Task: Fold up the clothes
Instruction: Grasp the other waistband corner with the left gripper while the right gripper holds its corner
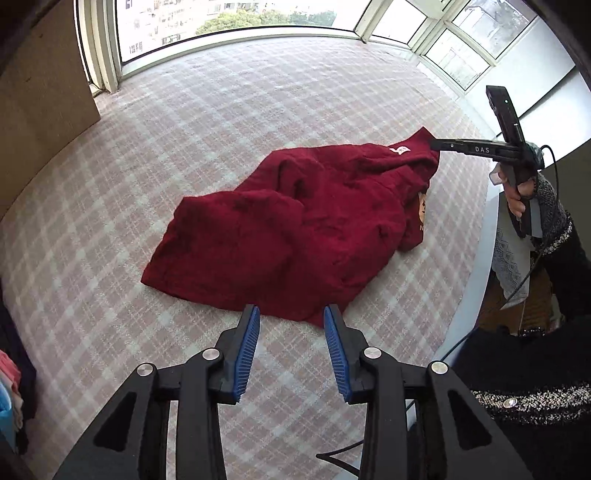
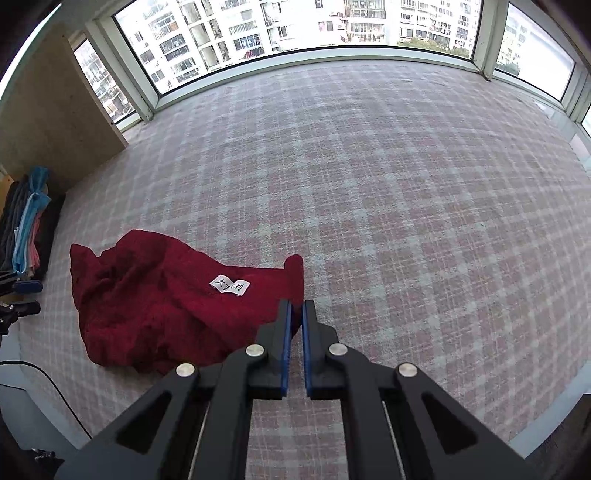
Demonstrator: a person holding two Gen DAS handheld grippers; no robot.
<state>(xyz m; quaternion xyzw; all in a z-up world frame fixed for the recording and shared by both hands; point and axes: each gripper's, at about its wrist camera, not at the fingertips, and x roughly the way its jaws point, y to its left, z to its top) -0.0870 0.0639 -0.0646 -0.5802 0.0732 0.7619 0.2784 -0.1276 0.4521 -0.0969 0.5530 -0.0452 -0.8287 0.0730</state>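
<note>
A dark red garment [image 1: 288,229] lies crumpled on the pink checked surface [image 1: 221,122]; it also shows in the right wrist view [image 2: 155,306], with a white label [image 2: 229,285] facing up. My left gripper [image 1: 291,317] is open and empty, hovering just before the garment's near edge. My right gripper [image 2: 296,308] is shut on an edge of the red garment near the label and lifts that part off the surface. In the left wrist view the right gripper [image 1: 437,144] pinches the garment's far right corner.
A stack of folded clothes [image 2: 29,236] sits at the left by a brown board [image 2: 55,110]. Windows [image 2: 295,22] run along the far edge. The surface's pale rim [image 1: 476,266] is at the right, beside the person's dark sleeve [image 1: 554,229].
</note>
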